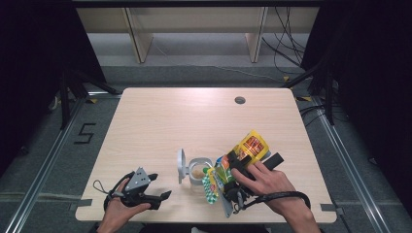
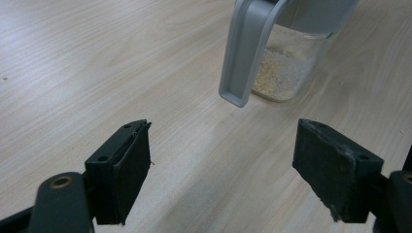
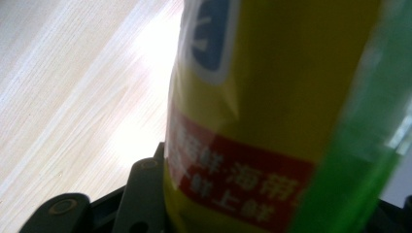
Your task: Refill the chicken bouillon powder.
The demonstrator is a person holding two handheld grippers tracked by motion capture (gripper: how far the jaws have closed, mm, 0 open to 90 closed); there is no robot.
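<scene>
A clear jar (image 1: 198,171) with pale granules in its bottom stands near the table's front edge, its grey lid (image 1: 181,165) flipped open to the left. My right gripper (image 1: 255,158) is shut on a yellow and green snack bag (image 1: 250,144), which is held tilted with its lower green end (image 1: 212,187) beside the jar's mouth. In the right gripper view the bag (image 3: 272,97) shows a red band of print between the jaws. My left gripper (image 1: 161,186) rests open at the front left. Its pads (image 2: 131,165) point at the jar (image 2: 286,68) and its hanging lid (image 2: 245,53).
The pale wooden table (image 1: 194,116) has a round cable hole (image 1: 239,100) at the back right. Wooden shelving (image 1: 194,29) and loose cables (image 1: 286,48) stand beyond the far edge. A taped "5" (image 1: 85,132) marks the floor on the left.
</scene>
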